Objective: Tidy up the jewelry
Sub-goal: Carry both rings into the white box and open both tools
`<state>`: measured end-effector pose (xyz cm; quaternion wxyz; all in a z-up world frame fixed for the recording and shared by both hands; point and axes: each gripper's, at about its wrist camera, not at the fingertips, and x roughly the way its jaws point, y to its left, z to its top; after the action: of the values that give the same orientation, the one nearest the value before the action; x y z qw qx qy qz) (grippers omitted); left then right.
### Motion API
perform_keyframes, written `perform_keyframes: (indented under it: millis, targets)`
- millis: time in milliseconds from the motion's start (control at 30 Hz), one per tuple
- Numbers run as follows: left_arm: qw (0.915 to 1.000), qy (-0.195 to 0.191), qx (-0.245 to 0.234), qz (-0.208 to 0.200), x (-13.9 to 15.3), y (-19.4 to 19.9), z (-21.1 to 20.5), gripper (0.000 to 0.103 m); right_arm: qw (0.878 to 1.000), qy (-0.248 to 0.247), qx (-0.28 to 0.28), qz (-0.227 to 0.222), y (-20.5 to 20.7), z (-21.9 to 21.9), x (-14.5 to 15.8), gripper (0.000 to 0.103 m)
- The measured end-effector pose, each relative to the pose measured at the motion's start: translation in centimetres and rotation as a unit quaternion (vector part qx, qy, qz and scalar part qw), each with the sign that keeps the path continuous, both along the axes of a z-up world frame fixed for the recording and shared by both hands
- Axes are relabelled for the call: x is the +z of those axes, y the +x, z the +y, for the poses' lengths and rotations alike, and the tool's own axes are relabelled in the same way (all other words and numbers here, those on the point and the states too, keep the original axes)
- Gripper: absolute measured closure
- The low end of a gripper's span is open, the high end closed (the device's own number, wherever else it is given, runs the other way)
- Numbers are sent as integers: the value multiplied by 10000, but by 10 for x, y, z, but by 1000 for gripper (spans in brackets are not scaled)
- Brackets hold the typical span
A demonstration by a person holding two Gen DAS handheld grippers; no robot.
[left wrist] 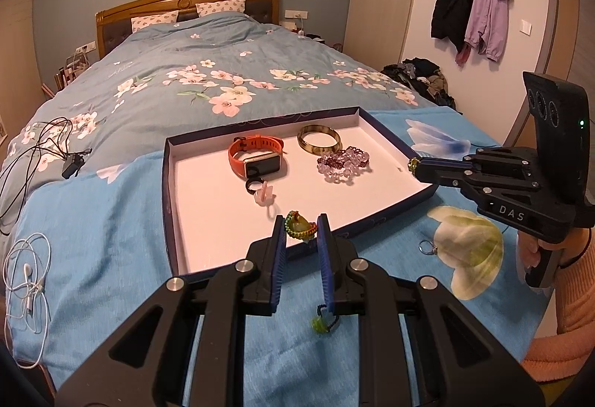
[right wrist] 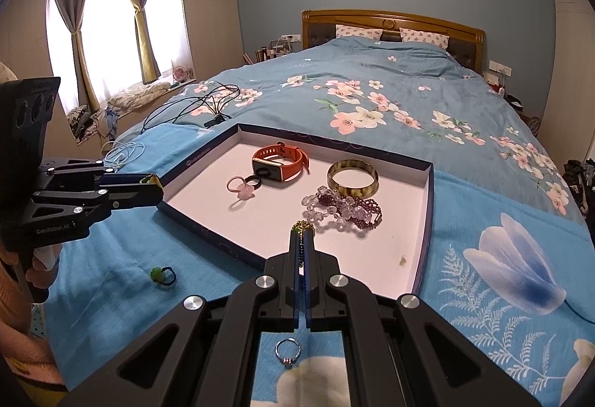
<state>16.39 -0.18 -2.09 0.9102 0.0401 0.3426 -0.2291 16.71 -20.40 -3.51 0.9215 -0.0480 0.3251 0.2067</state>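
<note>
A shallow box tray (left wrist: 169, 191) (right wrist: 427, 206) lies on the bed. It holds an orange watch (left wrist: 254, 156) (right wrist: 280, 160), a tortoise bangle (left wrist: 319, 141) (right wrist: 353, 178), a purple bead bracelet (left wrist: 344, 163) (right wrist: 342, 208) and a pink ring (left wrist: 264, 197) (right wrist: 241, 189). My left gripper (left wrist: 301, 226) (right wrist: 152, 182) is shut on a multicoloured beaded charm (left wrist: 299, 225) over the tray's near edge. My right gripper (right wrist: 303, 232) (left wrist: 412, 165) is shut on a small green-gold beaded piece (right wrist: 303, 228) over the tray's right side. A green bead ring (left wrist: 321, 323) (right wrist: 161, 275) and a silver ring (left wrist: 427, 247) (right wrist: 287, 351) lie on the blue cloth.
Black cables (left wrist: 41, 147) (right wrist: 193, 106) and white earphones (left wrist: 28, 280) lie on the bedspread left of the tray. A clothes pile (left wrist: 424, 76) sits beside the bed at right. The headboard (left wrist: 186, 3) is at the far end.
</note>
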Motion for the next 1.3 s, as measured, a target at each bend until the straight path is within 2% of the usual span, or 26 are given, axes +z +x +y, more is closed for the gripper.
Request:
perform_keyframes:
  millis: [1300]
  targets:
    - [9990,207,102,385,-25,54,-18,86,9990,-310,11,325,51,9,-19,102]
